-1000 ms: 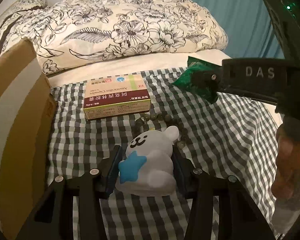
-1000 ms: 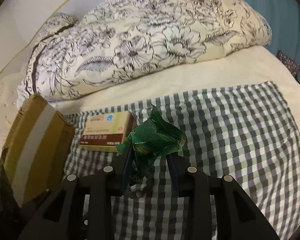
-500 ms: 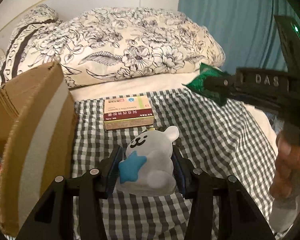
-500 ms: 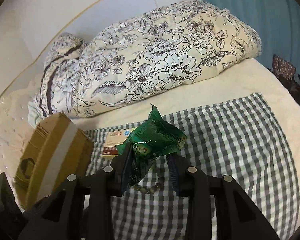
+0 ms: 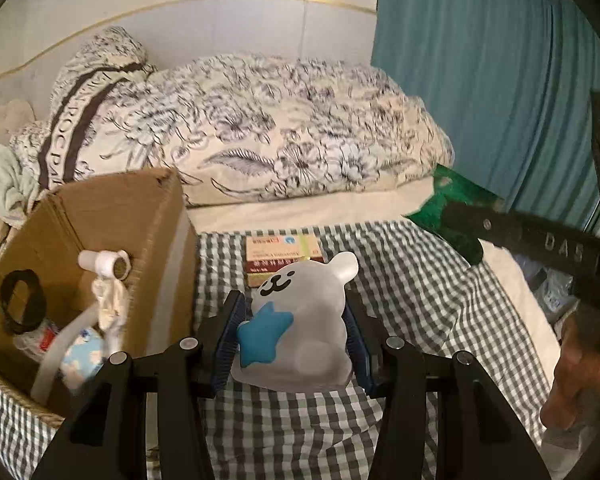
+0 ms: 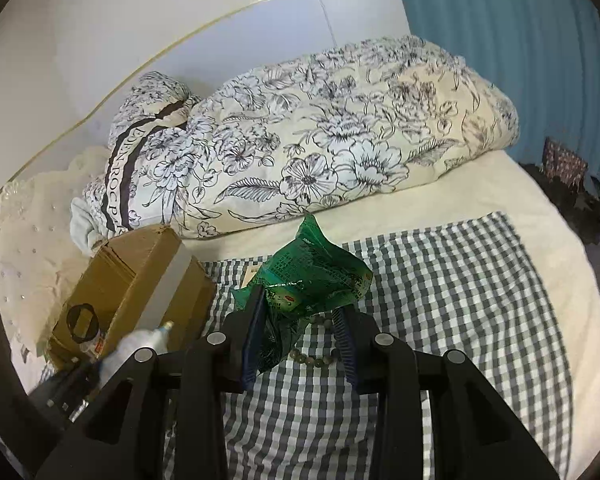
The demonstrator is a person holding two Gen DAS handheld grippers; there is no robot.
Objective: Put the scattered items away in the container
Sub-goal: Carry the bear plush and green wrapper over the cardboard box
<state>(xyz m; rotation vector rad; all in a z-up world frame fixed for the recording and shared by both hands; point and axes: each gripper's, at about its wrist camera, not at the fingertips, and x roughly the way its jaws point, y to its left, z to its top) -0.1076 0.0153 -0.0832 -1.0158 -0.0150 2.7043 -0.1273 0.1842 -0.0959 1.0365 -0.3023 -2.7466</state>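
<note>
- The left gripper (image 5: 294,336) has its jaws partly closed on a white soft-plastic seal figure with a blue star (image 5: 300,320); both blue pads press its sides and it sits upright between them.
- The right gripper (image 6: 302,336) holds a crumpled green foil packet (image 6: 312,276) between narrower jaws, the packet bulging out ahead of the tips.
- Compared with a second ago, both grippers have lifted off the grey-and-white checked cloth (image 6: 460,300), and the open brown cardboard box (image 5: 112,240) has swung into view to the left of the left jaws, its inside now visible.
- That suggests both items are on their way to the box, neither yet over it.
- Still on the cloth: a flat red-and-cream medicine carton (image 5: 284,252) ahead of the left jaws, and a greenish bead bracelet (image 6: 316,354) below the right jaws.
</note>
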